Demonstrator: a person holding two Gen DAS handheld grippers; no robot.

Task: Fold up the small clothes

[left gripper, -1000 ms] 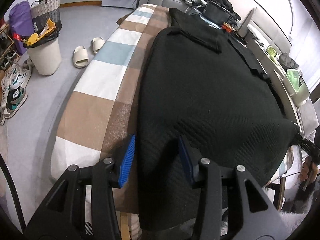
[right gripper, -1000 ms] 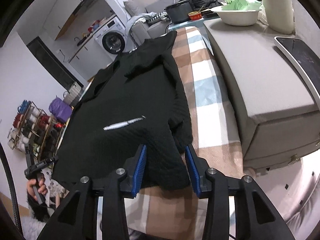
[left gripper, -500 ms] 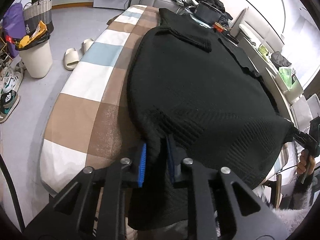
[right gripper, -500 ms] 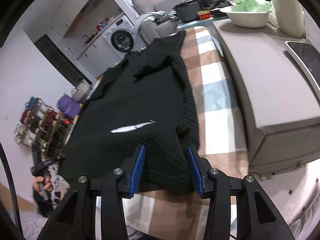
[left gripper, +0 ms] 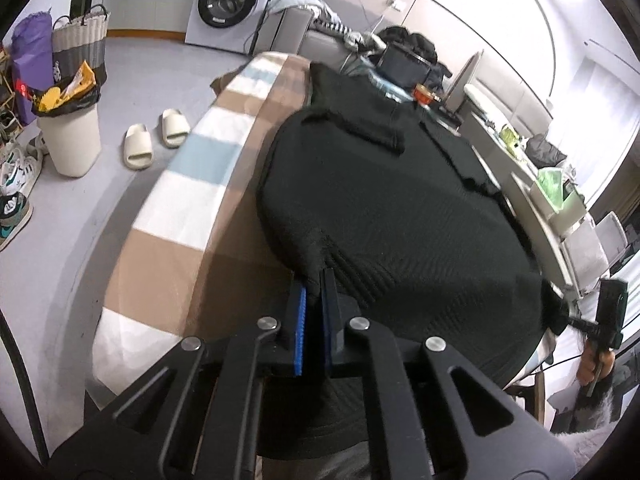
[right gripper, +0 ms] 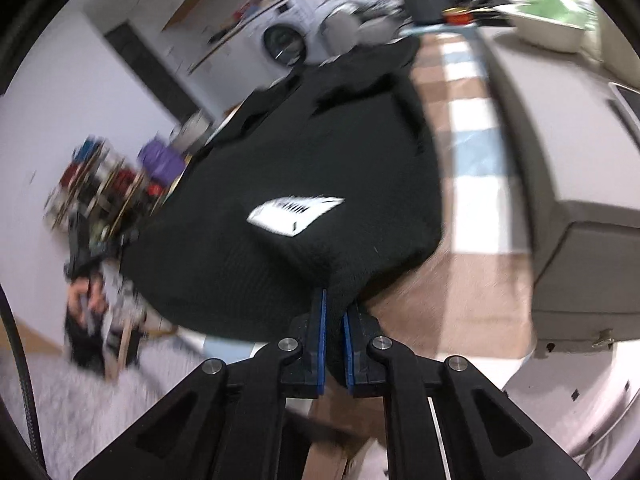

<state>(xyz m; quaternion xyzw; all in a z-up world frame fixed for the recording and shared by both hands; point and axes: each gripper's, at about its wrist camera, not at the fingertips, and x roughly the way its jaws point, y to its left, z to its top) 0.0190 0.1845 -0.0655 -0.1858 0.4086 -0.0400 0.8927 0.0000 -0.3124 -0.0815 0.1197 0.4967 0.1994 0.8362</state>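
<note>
A black knit sweater [left gripper: 400, 208] lies spread along a table covered with a brown, white and blue checked cloth [left gripper: 192, 184]. My left gripper [left gripper: 314, 280] is shut on the sweater's near hem at its left corner. My right gripper [right gripper: 335, 304] is shut on the hem at the other corner, and the sweater [right gripper: 304, 152] is lifted and stretched between both. A white label [right gripper: 294, 212] shows on the fabric in the right wrist view. The right wrist view is motion-blurred.
A white bin [left gripper: 74, 136], slippers [left gripper: 138, 148] and shoes stand on the floor to the left. A washing machine [left gripper: 230, 4] is at the back. A grey sofa [right gripper: 560, 152] runs along the table's right side. My right gripper also appears in the left wrist view [left gripper: 610, 316].
Both grippers have closed on the sweater's near hem corners, the left first, then the right. The hem has lifted off the table and the right gripper is moving fast.
</note>
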